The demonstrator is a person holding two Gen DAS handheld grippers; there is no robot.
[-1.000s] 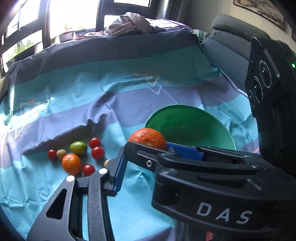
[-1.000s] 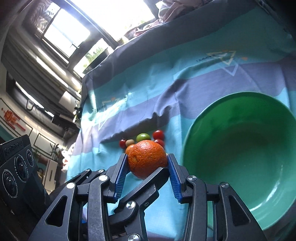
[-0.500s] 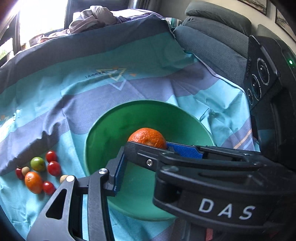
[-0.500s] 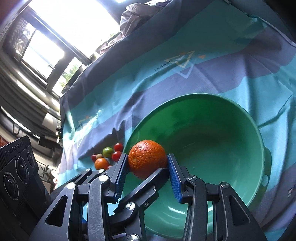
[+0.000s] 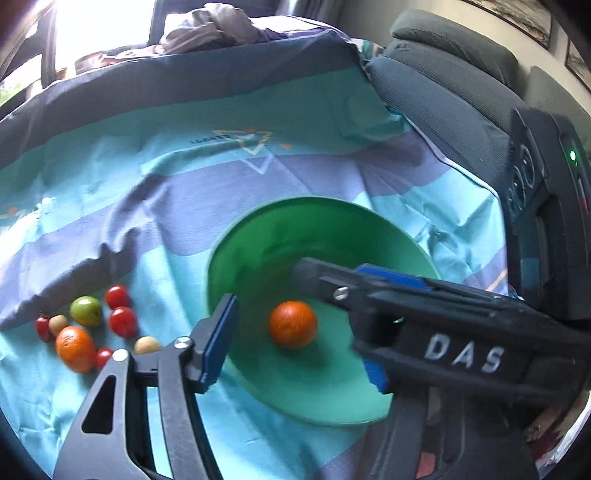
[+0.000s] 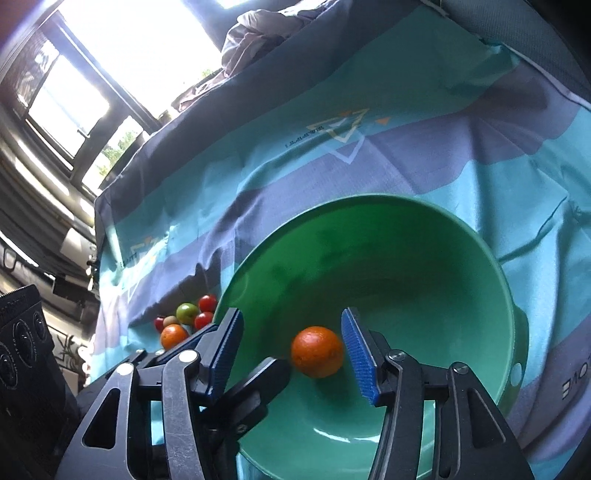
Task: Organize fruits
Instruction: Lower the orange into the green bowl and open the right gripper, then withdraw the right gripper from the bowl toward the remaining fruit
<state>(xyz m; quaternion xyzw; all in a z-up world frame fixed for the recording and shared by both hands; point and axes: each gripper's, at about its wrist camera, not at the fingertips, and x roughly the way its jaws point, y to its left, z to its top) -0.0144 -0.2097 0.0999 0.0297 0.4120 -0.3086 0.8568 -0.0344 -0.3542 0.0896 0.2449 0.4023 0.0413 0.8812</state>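
An orange [image 5: 293,324] lies loose inside the green bowl [image 5: 332,201] on the striped cloth. In the left wrist view my left gripper [image 5: 295,350] hangs over the bowl with its jaws opening, and no pad touches the orange. Its right finger is mostly hidden behind the right gripper's body, which crosses the view. In the right wrist view the orange [image 6: 317,350] sits between the blue pads of my right gripper [image 6: 291,328], whose jaws are also opening and stand clear of it. Left of the bowl [image 6: 369,197] lies a cluster of loose fruit: a small orange [image 5: 75,348], a green fruit [image 5: 86,311] and cherry tomatoes [image 5: 123,321].
The teal and purple cloth [image 5: 258,110] covers the whole work surface. A grey sofa [image 5: 443,74] stands at the back right, and a heap of clothing [image 5: 210,26] lies by the bright windows behind. Two small tan fruits [image 5: 147,345] rest among the cluster.
Both grippers carried the orange from beside the fruit cluster to over the bowl. Both then spread their jaws, and the orange dropped into the bowl.
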